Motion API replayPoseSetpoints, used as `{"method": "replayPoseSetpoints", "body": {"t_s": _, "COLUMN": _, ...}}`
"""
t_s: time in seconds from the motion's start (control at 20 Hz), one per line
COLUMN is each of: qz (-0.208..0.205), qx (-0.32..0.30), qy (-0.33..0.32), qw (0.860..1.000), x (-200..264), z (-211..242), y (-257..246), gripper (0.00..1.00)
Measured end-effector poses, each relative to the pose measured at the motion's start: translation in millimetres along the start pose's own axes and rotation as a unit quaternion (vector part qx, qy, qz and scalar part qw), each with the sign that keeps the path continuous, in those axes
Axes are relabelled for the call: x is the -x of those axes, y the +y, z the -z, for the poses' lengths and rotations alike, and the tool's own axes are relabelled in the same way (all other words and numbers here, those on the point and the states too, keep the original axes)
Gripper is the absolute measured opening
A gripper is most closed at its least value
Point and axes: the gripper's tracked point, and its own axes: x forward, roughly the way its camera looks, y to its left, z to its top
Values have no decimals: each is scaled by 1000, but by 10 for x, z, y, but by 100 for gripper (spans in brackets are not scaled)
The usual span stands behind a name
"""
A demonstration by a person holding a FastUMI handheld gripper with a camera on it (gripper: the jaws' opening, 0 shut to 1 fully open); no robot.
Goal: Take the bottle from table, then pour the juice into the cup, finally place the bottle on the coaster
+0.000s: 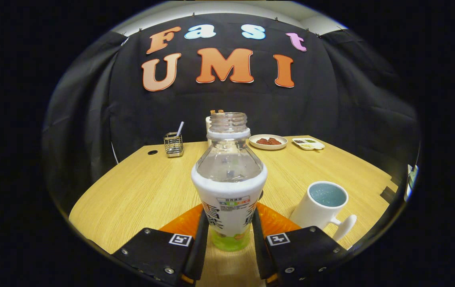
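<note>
While gripper [229, 235] clamps bottle [229, 179], wooden table [139, 191].

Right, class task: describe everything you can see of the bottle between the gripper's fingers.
The bottle stands upright between the fingers of the gripper, which press on its lower sides. It looks like clear plastic, with a threaded open neck, no cap, a white collar ring and a white printed label around the body. Green shows at its bottom, below the label. Its upper part looks empty. Behind its base lies an orange coaster; whether they touch is unclear.
</note>
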Motion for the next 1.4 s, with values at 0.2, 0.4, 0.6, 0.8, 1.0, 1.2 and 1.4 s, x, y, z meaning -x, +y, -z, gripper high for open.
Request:
{"method": "replayPoseSetpoints", "body": {"t_s": 0.2, "qz": -24, "qx": -49, "qy": -17, "qw": 998, "x": 84, "z": -180, "y": 142, "gripper": 54}}
{"method": "replayPoseSetpoints", "body": {"t_s": 0.4, "qz": -54, "qx": -135, "qy": -32, "qw": 989, "x": 160, "z": -360, "y": 256, "gripper": 54}}
{"method": "replayPoseSetpoints", "body": {"t_s": 0.6, "qz": -59, "qx": -206, "qy": -40, "qw": 976, "x": 204, "z": -494, "y": 236, "gripper": 53}}
{"method": "replayPoseSetpoints", "body": {"t_s": 0.8, "qz": -90, "qx": -291, "qy": -48, "qw": 951, "x": 229, "z": -679, "y": 299, "gripper": 53}}
{"method": "replayPoseSetpoints", "body": {"t_s": 1.0, "qz": -110, "qx": -388, "qy": -56, "qw": 913, "x": 240, "z": -838, "y": 318, "gripper": 53}}
{"method": "replayPoseSetpoints", "body": {"t_s": 1.2, "qz": -121, "qx": -466, "qy": -61, "qw": 874, "x": 265, "z": -999, "y": 292, "gripper": 53}}
{"method": "replayPoseSetpoints", "body": {"t_s": 1.4, "qz": -133, "qx": -519, "qy": -66, "qw": 842, "x": 266, "z": -1121, "y": 257, "gripper": 53}}
